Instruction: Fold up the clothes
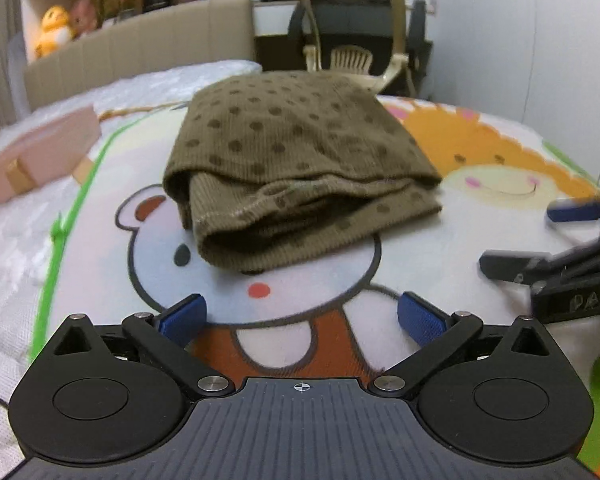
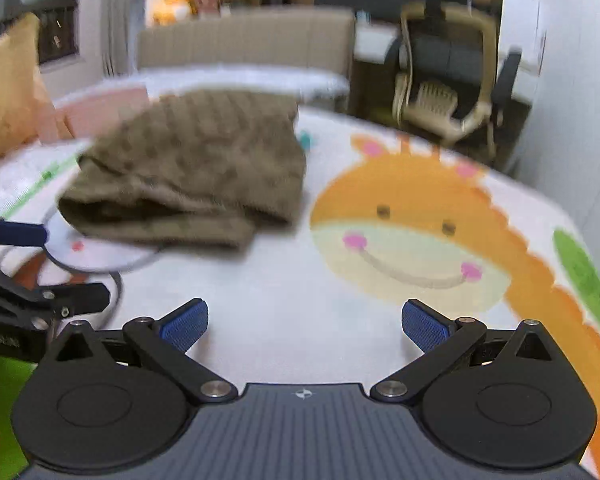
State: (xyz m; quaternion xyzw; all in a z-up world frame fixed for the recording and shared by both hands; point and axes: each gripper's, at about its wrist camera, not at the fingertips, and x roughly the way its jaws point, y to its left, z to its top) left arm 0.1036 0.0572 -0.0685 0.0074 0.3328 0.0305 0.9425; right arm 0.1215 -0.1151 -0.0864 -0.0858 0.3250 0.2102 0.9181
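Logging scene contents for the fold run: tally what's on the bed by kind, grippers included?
Folded olive dotted garment: 1
Pink box: 1
Cartoon-print blanket: 1
Grippers, jaws open and empty: 2, the left gripper and the right gripper
Total: 5

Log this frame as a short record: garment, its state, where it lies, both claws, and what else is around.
garment: brown dotted cloth
state: folded into a compact stack, layered edges facing the cameras
surface: cartoon blanket on a bed
left claw: open, empty, short of the cloth
right claw: open, empty, to the right of the cloth
contact: neither claw touches the cloth
nearby: pink box at left, chair behind
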